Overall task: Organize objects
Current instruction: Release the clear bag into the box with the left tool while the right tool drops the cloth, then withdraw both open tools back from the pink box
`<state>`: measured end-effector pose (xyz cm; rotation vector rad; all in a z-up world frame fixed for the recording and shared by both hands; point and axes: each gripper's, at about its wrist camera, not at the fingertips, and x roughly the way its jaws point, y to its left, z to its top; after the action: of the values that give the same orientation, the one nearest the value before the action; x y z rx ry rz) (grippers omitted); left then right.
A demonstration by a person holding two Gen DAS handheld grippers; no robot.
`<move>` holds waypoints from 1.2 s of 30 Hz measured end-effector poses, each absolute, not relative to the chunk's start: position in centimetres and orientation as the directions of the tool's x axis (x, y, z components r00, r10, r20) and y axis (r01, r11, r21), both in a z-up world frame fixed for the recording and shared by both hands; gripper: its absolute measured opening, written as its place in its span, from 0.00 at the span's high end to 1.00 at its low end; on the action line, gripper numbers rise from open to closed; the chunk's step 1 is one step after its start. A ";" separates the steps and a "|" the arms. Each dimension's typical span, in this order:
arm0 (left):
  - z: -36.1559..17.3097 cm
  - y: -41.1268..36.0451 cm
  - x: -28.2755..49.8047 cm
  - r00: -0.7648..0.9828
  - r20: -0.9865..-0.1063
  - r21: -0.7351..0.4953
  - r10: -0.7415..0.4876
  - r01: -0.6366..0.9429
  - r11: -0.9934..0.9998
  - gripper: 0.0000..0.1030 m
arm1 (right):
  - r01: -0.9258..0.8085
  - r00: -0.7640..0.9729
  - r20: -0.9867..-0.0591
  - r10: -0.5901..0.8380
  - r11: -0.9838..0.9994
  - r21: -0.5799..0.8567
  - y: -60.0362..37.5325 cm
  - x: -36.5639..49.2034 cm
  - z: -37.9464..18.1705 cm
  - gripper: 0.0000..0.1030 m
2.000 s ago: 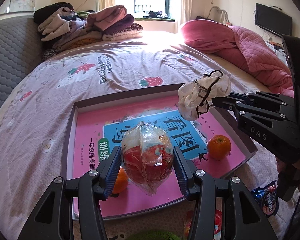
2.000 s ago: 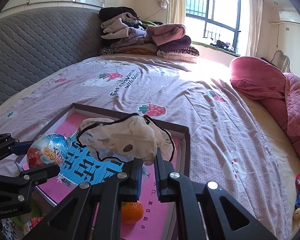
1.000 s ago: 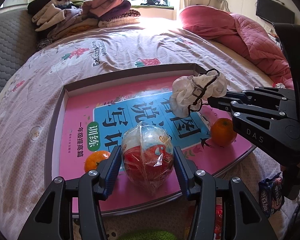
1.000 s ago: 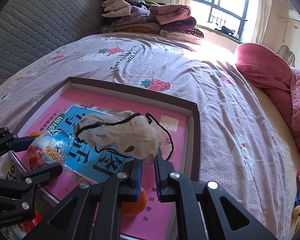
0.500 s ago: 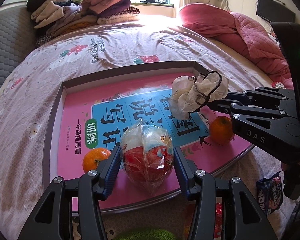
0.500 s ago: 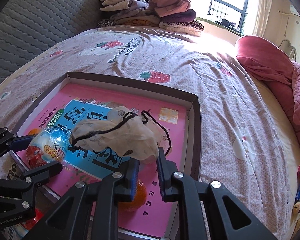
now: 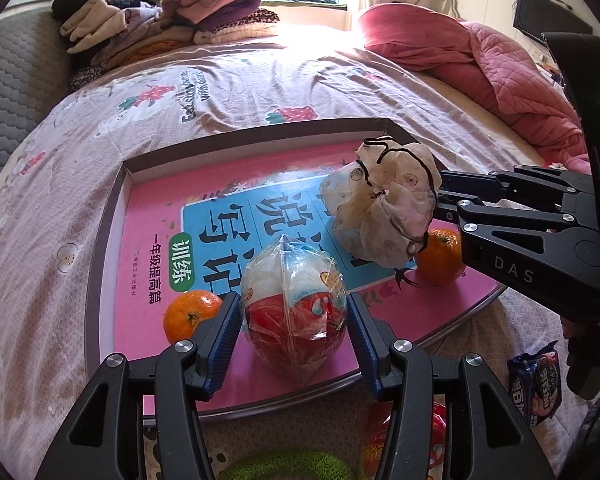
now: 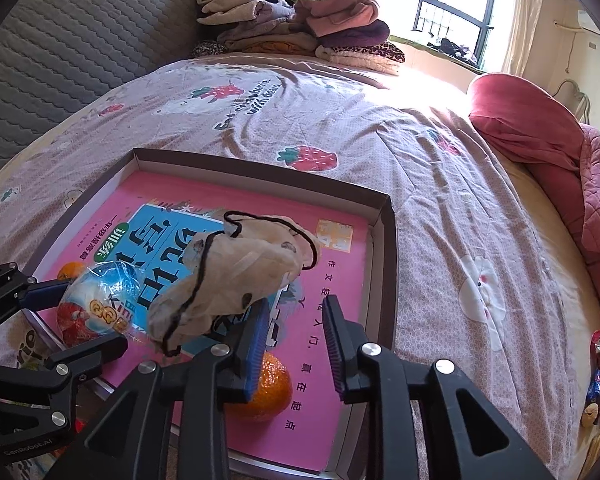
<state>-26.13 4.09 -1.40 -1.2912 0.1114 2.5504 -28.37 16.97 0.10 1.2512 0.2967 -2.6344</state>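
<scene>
Bedroom, strawberry-print sheet (image 8: 440,184), shallow cardboard tray (image 8: 384,240) lined with glossy pink-and-blue book cover. Left gripper (image 7: 294,320) clamped on egg (image 7: 294,308), plastic-wrapped, crinkly, white-blue over red, low over near tray edge. Right gripper (image 8: 296,340) parted, holding nothing; sheer beige pouch (image 8: 236,280), black drawstring, limp and crumpled, draped just ahead-left of left pad. Oranges: one (image 7: 190,314) beside left gripper, one (image 8: 266,388) under right gripper.

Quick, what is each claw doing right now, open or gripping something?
Left claw: closed on the plastic-wrapped egg toy.
Right claw: open; the cloth pouch sits just off its left finger.
</scene>
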 end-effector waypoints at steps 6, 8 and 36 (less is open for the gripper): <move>-0.9 4.2 -25.7 -0.562 -0.797 -0.062 0.221 -0.288 -0.956 0.38 | 0.269 -0.624 -0.775 -0.105 -0.959 -0.086 17.0 -28.1 0.6 0.67; -0.8 4.3 -25.7 -0.559 -0.798 -0.066 0.224 -0.288 -0.955 0.36 | 0.263 -0.628 -0.771 -0.103 -0.961 -0.086 17.1 -28.0 0.9 0.65; 2.2 3.4 -23.6 -0.602 -0.772 -0.064 0.203 -0.245 -0.967 0.34 | 0.246 -0.672 -0.725 -0.151 -0.969 -0.027 18.0 -24.6 4.6 0.63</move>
<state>-23.57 3.44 2.17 -1.2479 0.0712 2.6061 -24.56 17.96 4.56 1.1467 0.1794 -2.6836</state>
